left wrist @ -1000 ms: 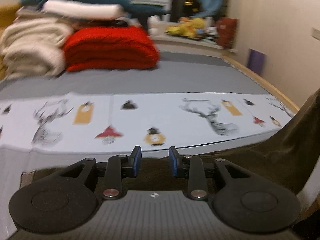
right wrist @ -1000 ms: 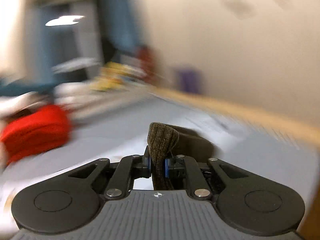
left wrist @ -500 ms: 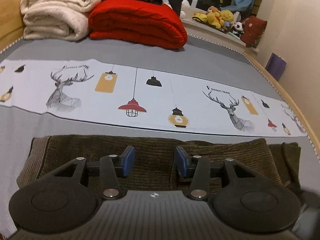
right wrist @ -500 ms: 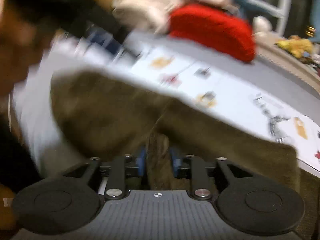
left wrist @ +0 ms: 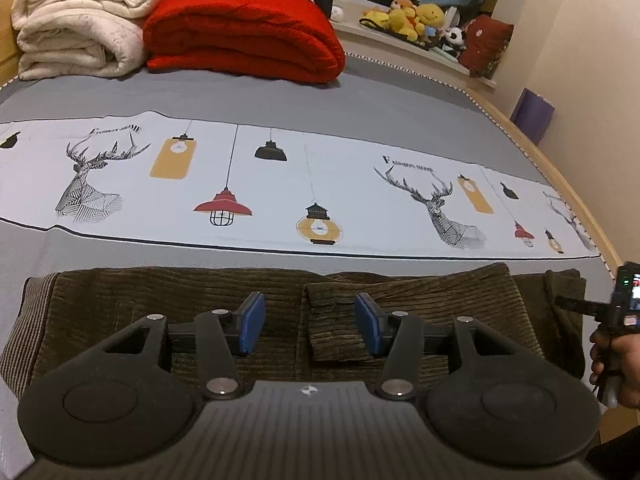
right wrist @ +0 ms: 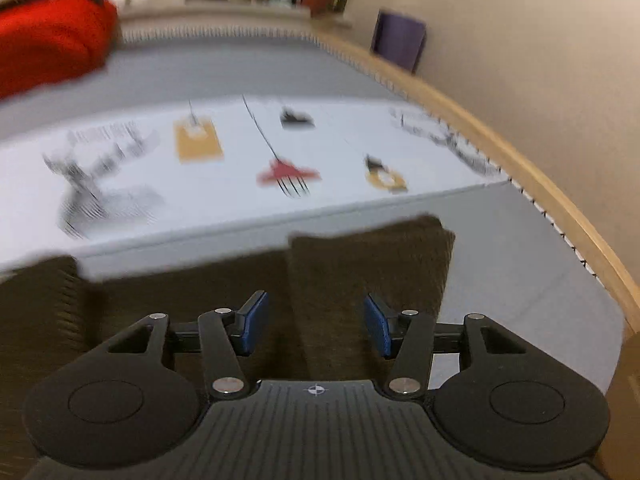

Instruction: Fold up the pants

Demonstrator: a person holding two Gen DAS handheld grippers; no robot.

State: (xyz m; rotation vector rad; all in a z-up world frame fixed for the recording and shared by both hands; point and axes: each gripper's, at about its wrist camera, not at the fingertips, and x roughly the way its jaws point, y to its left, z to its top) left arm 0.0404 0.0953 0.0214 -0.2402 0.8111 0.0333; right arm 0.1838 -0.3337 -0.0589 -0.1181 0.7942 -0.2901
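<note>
Pants, dark olive corduroy [left wrist: 400,308], already doubled on the grey bed [left wrist: 360,92].
We see left gripper [left wrist: 309,322] and right gripper [right wrist: 316,322] opening, empty; further folds remain.

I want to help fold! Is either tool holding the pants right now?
No. The left tool and the right tool are both opening, pads clear of the brown pants, which lie on the bed.
</note>
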